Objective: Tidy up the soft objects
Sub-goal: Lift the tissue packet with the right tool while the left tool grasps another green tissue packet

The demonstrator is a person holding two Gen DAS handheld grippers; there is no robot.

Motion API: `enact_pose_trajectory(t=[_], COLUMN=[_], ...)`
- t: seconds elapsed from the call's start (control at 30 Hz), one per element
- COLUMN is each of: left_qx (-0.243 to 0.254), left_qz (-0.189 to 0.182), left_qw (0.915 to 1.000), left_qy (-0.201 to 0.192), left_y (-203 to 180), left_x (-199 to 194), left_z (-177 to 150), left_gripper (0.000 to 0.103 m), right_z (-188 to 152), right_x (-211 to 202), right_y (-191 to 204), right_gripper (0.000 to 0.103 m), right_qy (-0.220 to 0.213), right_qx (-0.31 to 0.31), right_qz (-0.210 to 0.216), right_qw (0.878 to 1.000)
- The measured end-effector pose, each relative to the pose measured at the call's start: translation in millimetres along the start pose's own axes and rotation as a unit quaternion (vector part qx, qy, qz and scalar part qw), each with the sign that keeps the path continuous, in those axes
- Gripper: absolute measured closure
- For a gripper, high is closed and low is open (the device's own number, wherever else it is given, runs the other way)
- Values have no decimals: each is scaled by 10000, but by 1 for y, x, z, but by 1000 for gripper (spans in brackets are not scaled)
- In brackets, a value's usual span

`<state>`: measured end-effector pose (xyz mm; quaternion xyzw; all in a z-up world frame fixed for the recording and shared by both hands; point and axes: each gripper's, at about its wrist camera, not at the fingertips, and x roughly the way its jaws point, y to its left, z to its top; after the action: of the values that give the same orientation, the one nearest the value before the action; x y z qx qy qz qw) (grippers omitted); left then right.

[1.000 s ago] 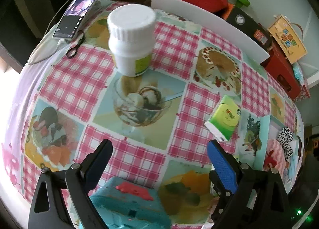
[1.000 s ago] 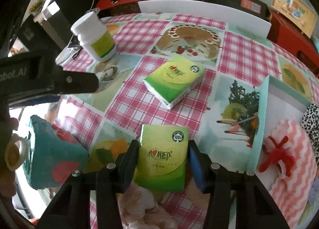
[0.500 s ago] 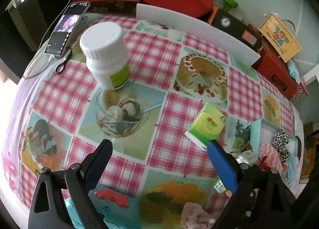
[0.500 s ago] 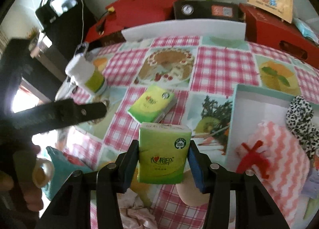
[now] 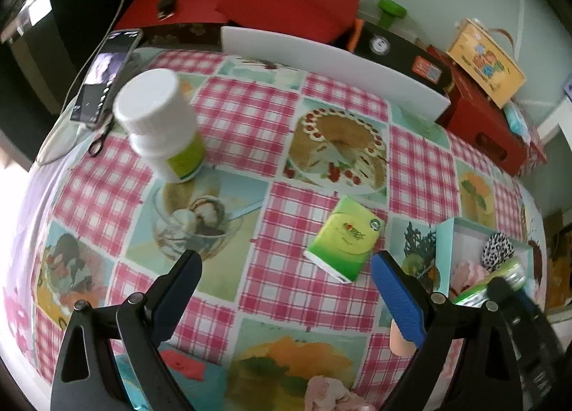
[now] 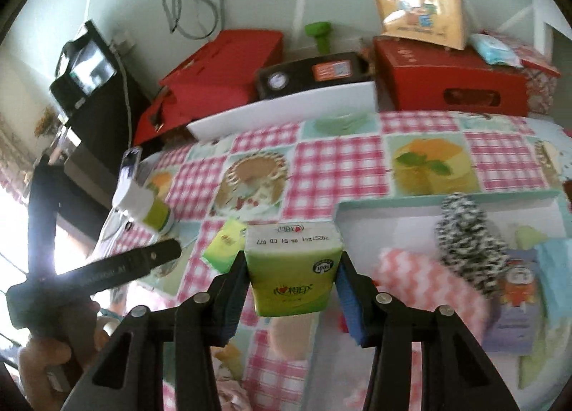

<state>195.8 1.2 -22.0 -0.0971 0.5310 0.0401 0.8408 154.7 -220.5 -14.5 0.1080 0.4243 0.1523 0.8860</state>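
Green tissue pack (image 6: 293, 268), pink-checked tabletop (image 5: 228, 110), black-and-white spotted cloth (image 6: 468, 236), pink zigzag cloth (image 6: 422, 282), white bottle (image 5: 157, 121).

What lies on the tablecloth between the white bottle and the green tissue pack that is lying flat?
Bare tablecloth separates the white bottle from the lying tissue pack; the left wrist view shows this.

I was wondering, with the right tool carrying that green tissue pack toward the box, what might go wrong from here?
1. The right tool grips the green tissue pack only by its soft sides, so the pack could squash or slip out mid-air.
2. The teal box already holds a leopard-print item and a pink striped cloth; the pack may land on top and slide out.
3. The left tool hovers open near the second tissue pack; the two tools could collide.
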Motion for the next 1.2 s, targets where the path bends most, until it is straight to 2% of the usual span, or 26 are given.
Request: enact_pose_trajectory(t=[0.27, 0.43, 0.53, 0.7, 0.73, 0.77, 0.9, 0.97, 1.2], left_qx=[502, 690, 756, 751, 748, 748, 769, 765, 800], left_qz=[55, 94, 113, 165, 206, 233, 312, 294, 255], left_qw=[9987, 9976, 9971, 9970, 9970, 9969, 9965, 9966, 9965], left_qy=[40, 12, 6, 57, 66, 56, 35, 21, -10], left_y=[-33, -45, -49, -50, -49, -49, -49, -48, -47], left_x=[20, 34, 44, 62, 64, 65, 68, 68, 65], left_z=[-4, -6, -6, -7, -7, -7, -6, -7, -7], left_gripper=[8, 11, 20, 21, 25, 33, 35, 44, 44], right_z=[3, 2, 1, 0, -1, -1, -2, -2, -2], right_x=[-16, -21, -19, -18, -17, -16, -15, -15, -13], right_y=[-52, -71, -74, -76, -76, -77, -78, -78, -77], right_gripper=[53, 53, 53, 53, 53, 53, 53, 53, 53], right_qy=[-153, -196, -154, -145, -133, -121, -102, -101, -66], right_qx=[517, 730, 745, 754, 767, 778, 795, 791, 795], right_qz=[-479, -575, -549, -496, -489, -482, -472, -468, -475], right_qw=[9974, 9955, 9956, 9958, 9958, 9957, 9957, 9957, 9957])
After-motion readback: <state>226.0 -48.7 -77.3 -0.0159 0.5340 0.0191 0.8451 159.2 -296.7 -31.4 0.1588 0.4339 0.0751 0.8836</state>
